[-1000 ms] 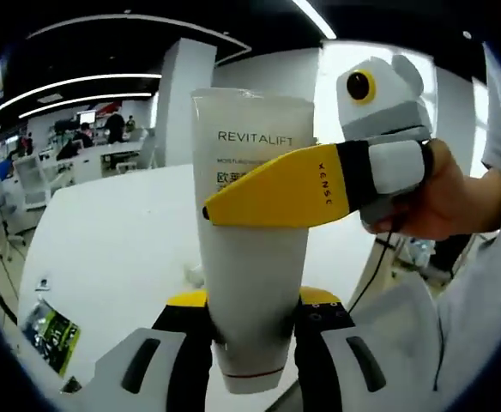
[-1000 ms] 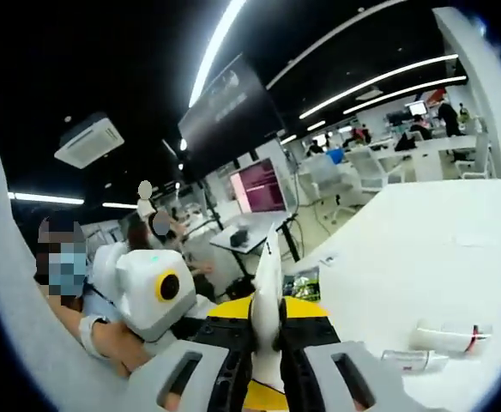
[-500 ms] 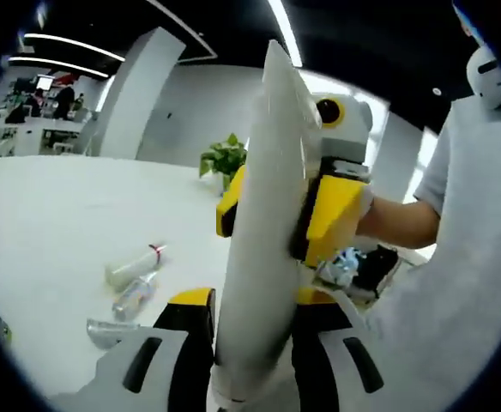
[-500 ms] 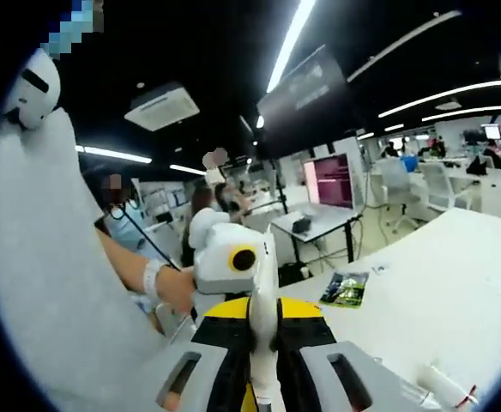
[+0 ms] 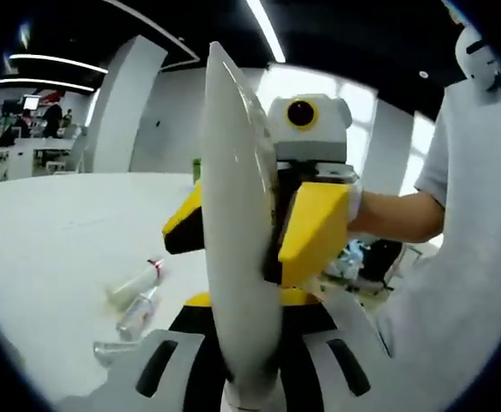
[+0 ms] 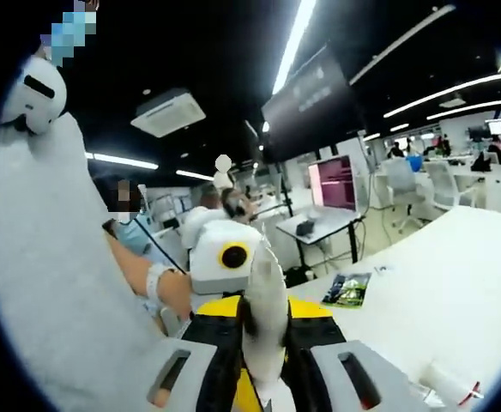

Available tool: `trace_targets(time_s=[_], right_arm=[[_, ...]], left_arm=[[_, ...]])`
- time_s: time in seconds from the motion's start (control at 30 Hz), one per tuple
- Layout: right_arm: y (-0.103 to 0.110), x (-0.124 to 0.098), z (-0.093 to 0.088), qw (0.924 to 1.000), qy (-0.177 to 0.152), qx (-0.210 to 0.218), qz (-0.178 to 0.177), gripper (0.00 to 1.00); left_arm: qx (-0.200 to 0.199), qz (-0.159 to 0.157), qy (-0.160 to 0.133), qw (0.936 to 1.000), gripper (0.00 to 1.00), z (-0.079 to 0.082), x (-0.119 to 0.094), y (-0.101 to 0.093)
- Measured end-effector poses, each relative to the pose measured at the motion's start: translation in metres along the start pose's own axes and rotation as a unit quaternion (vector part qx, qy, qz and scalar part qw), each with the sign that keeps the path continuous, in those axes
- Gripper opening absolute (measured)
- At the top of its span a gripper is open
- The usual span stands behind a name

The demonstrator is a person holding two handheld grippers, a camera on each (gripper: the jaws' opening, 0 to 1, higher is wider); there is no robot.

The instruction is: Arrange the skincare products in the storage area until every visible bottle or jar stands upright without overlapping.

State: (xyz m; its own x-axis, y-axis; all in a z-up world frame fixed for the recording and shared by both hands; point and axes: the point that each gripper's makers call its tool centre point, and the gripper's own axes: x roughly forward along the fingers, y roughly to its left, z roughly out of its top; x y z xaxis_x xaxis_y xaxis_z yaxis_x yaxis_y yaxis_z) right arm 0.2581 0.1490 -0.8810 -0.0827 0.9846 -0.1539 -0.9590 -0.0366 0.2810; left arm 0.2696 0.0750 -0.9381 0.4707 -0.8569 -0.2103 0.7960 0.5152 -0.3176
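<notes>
A big white tube (image 5: 238,257) of skin cream is up in the air, over the white table (image 5: 53,232). Both grippers squeeze it at once. In the left gripper view we see the tube from its thin edge, so it looks like a tall white blade.

The left gripper (image 5: 244,348) pinches the low end of the tube. Its two black and yellow jaws sit tight on each side of it. The right gripper (image 5: 268,225) comes in from the right side and pinches the tube higher up, with one yellow jaw on each side. A person's hand (image 5: 388,215) holds that gripper, and the person's white sleeve (image 5: 456,249) is near on the right.

In the right gripper view the tube (image 6: 266,318) stands between the right gripper's (image 6: 266,365) own jaws, which press on it from both sides. Just behind the tube is the left gripper (image 6: 225,257), held by the person's other hand (image 6: 175,290).

Far down on the table, to the left, lie three small bottles. One is a white bottle with a red band (image 5: 135,280). Next to it is a clear bottle (image 5: 135,313), and a third clear bottle (image 5: 115,350) lies nearer. All three are on their sides, close together. In the right gripper view a white bottle with a red band (image 6: 450,384) lies at the near right of the table, and a green leaflet (image 6: 347,288) lies flat farther back.
</notes>
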Motion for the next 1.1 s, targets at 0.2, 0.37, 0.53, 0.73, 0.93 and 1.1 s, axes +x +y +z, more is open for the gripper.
trace_targets(time_s=[0.2,0.37,0.53,0.73,0.93,1.1], right_arm=[[-0.014,0.003,0.006,0.9965,-0.021,0.014,-0.080,0.21],[-0.015,0.009,0.008,0.9924,-0.024,0.007,-0.120,0.25],[-0.017,0.014,0.006,0.9898,-0.020,0.011,-0.141,0.26],[-0.020,0.018,0.003,0.9864,-0.015,0.020,-0.162,0.28],[-0.024,0.023,0.001,0.9817,-0.013,0.035,-0.187,0.30],[-0.026,0.026,-0.003,0.9778,-0.010,0.052,-0.203,0.31]], left_arm=[[-0.011,0.056,-0.016,0.9982,0.13,0.009,-0.002,0.017],[-0.012,0.093,-0.019,0.9954,0.12,0.010,-0.009,0.027],[-0.015,0.126,-0.018,0.9917,0.12,0.006,-0.015,0.035],[-0.010,0.160,-0.009,0.9871,0.12,0.002,-0.020,0.042],[-0.002,0.214,0.006,0.9769,0.13,-0.003,-0.028,0.055],[-0.002,0.232,0.014,0.9726,0.13,-0.008,-0.030,0.057]])
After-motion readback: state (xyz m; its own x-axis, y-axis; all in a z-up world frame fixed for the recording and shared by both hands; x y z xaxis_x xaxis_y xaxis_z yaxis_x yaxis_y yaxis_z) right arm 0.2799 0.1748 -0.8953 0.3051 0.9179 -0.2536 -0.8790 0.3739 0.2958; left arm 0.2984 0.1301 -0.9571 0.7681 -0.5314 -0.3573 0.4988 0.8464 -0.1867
